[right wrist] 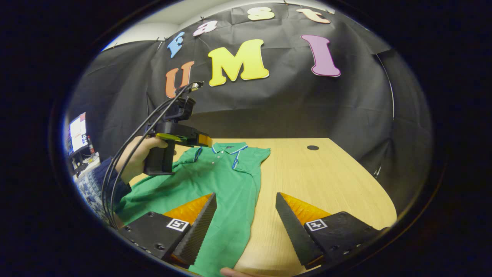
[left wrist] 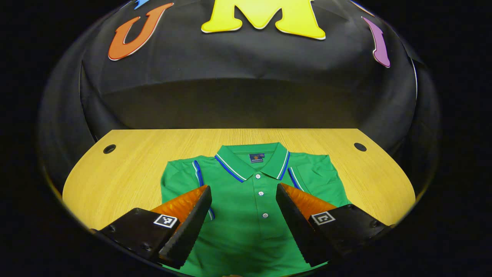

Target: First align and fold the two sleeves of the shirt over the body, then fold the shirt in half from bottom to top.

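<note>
A green polo shirt [left wrist: 246,219] lies face up on the wooden table [left wrist: 127,173], collar toward the far wall. Both sleeves lie folded in over the body, their striped cuffs [left wrist: 198,171] beside the collar. My left gripper [left wrist: 243,186] hovers open over the chest, one finger on each side of the button placket. In the right gripper view the shirt [right wrist: 226,181] lies left of centre, and my right gripper [right wrist: 245,194] stands open above its right edge near the hem. A hand [right wrist: 136,154] holds the left gripper [right wrist: 206,141] over the shirt's upper part.
The table [right wrist: 319,181] has bare wood to the right of the shirt and round cable holes at its far corners [left wrist: 109,149] [left wrist: 360,146]. Black cloth walls close in the back and sides. A lit monitor [right wrist: 78,132] stands beyond the table on the left.
</note>
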{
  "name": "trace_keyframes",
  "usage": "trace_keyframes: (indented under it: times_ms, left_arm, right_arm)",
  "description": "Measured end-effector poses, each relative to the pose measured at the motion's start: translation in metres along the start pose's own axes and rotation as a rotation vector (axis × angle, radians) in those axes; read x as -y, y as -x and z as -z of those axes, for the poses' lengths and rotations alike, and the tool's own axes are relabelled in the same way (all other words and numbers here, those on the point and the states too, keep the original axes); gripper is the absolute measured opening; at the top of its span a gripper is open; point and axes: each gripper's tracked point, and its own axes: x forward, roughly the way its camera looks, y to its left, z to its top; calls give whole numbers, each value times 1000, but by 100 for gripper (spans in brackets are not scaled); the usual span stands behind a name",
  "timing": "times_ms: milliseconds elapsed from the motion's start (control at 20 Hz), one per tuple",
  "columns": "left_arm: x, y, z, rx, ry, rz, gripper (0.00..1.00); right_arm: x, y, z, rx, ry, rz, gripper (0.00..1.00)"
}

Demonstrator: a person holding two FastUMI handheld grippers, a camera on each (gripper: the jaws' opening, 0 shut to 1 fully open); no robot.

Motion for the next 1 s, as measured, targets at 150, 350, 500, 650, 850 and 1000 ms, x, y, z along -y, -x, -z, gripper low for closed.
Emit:
trace_keyframes:
  times_ms: [150,350,500,650,850,1000]
  left_arm:
    - [-15,33,-6,34,23,-31,100]
    - [-39,84,0,74,60,-26,100]
    - [-61,123,9,114,87,-32,100]
    - [-80,162,25,172,85,-56,100]
    - [-95,199,59,209,48,-99,100]
    - [-95,227,88,214,19,-93,100]
  right_arm:
    - [-4,6,-7,20,14,3,94]
    - [-14,15,-18,52,18,-1,94]
    - [-21,21,-23,70,14,0,94]
    - [-26,29,-24,89,0,12,94]
    - [-33,37,-15,109,-2,48,94]
    - [-44,47,8,80,36,54,94]
